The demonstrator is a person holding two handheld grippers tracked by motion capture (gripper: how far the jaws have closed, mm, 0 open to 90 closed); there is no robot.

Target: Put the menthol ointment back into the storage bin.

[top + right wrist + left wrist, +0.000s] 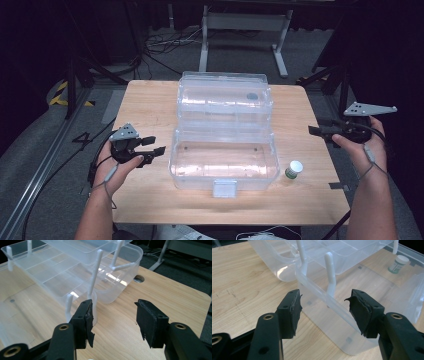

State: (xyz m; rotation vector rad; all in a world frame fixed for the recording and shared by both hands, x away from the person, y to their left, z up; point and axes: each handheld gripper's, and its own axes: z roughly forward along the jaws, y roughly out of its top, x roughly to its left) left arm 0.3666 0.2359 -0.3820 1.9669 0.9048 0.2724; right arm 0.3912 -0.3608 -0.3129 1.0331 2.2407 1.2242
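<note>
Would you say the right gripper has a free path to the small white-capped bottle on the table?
Probably yes. The right gripper is open and empty, and the bottle stands on bare wood beside the clear box, with nothing between them.

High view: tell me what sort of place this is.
Probably a lab or recording studio: a wooden table on grey carpet, cables trailing across the floor behind it, black curtains around, and yellow-black tape on the floor at left.

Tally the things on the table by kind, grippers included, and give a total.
Clear plastic box, open: 1
Small white-capped bottle: 1
Grippers, both open and empty: 2, the left gripper and the right gripper
Total: 4
</note>
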